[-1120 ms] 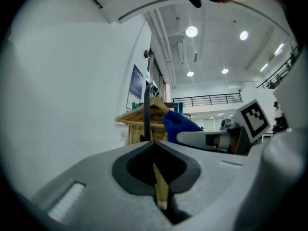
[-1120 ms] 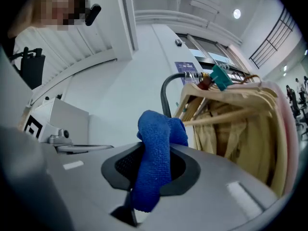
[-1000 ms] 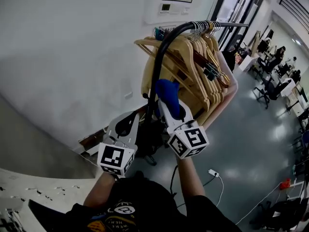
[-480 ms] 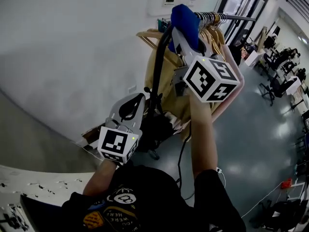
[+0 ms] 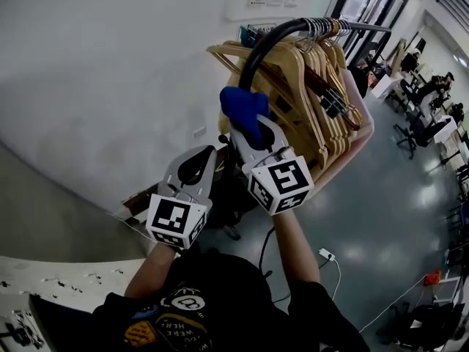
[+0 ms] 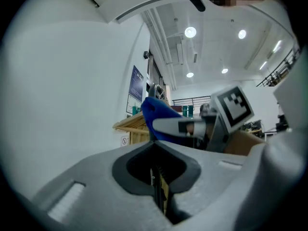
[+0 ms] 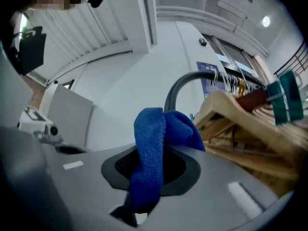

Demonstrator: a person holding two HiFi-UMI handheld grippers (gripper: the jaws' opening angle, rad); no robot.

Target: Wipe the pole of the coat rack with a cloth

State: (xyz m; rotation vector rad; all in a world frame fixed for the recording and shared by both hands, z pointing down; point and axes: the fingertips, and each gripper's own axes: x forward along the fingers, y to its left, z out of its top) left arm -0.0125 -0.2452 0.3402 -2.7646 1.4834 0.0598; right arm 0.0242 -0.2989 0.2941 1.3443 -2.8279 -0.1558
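Observation:
A blue cloth (image 5: 245, 111) is pinched in my right gripper (image 5: 254, 127) and pressed against the black pole (image 5: 253, 56) of the coat rack, just below its upper bend. In the right gripper view the cloth (image 7: 153, 150) bulges out of the shut jaws, and the grey pole (image 7: 174, 94) rises behind it. My left gripper (image 5: 202, 160) sits lower and to the left, beside the pole. Its jaws are together, with nothing that I can make out between them. From the left gripper view I see the cloth (image 6: 154, 113) above, held by the right gripper.
Several wooden hangers (image 5: 311, 86) hang packed on the rail just right of the pole. A white wall (image 5: 110, 72) is close behind and left. Further right is a grey floor (image 5: 381, 218) with a white power strip (image 5: 325, 254) and its cable, and desks and chairs far off.
My right gripper went up with the cloth to the pole's top bend, then slid back down to just below it. The left gripper has stayed put.

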